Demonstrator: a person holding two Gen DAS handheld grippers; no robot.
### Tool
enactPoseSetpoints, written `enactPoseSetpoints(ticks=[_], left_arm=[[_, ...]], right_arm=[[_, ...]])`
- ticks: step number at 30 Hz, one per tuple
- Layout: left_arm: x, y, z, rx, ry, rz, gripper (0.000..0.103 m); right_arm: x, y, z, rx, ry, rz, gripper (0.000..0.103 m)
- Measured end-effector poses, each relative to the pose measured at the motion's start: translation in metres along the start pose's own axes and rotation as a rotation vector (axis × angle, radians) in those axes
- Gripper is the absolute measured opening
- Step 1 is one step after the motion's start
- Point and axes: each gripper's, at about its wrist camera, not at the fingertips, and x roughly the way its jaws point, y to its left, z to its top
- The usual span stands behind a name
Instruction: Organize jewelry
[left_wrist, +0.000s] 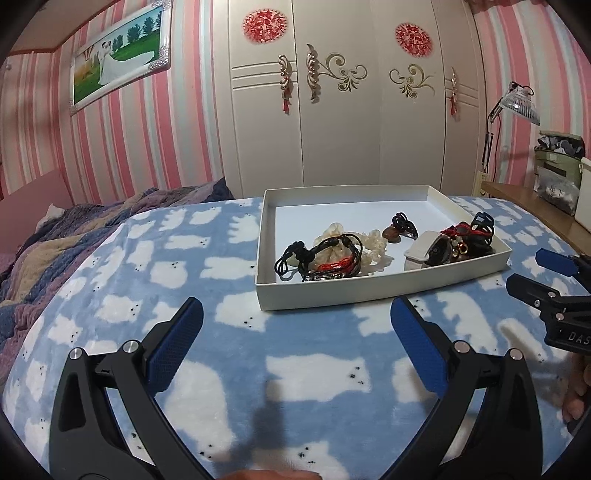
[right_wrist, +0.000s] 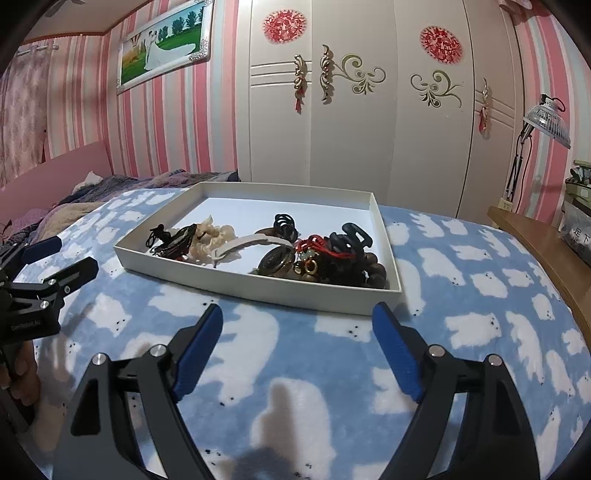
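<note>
Both grippers (left_wrist: 297, 314) (right_wrist: 297, 319) gape before the crosswise tray (left_wrist: 369, 291).

Blanket (left_wrist: 229, 258): sky blue, white bear shapes with black dot faces.
Tray (left_wrist: 369, 291): plain white.
Cord bracelets (left_wrist: 321, 254): black, red strands mixed in.
Scrunchie (left_wrist: 369, 245): cream.
Watch strap (right_wrist: 240, 245): white.
Hair claw (right_wrist: 351, 236): black.
Tassel cord (right_wrist: 317, 245): red.
Beads (right_wrist: 369, 275): dark brown.
Left gripper (left_wrist: 295, 314): black frame, blue textured pads (left_wrist: 173, 343).
Right gripper (right_wrist: 297, 319): same black and blue.
Wall (left_wrist: 177, 122): pink, white, pale blue vertical stripes.
Wardrobe (left_wrist: 340, 110): cream, gold scrollwork, red round paper-cuts.
Quilt (left_wrist: 55, 240): purple, navy, tan bands.
</note>
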Motion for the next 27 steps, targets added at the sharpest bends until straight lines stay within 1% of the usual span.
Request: enactPoseSetpoints(ticks=[3, 8, 27], left_arm=[[0.0015, 0.0047, -0.0003, -0.023, 0.008, -0.011, 0.100], [0.0040, 0.0084, -0.0010, -0.047, 0.016, -0.005, 0.100], [-0.0013, 0.0018, -0.0012, -0.015, -0.007, 0.000, 0.100]], right_arm=[[0.0012, -0.0003, -0.0002, 0.002, 0.005, 0.000, 0.084], [-0.0005, 0.0020, -0.0008, -0.009, -0.002, -0.008, 0.084], [0.0000, 0.0027, -0.0006, -0.013, -0.002, -0.021, 0.085]])
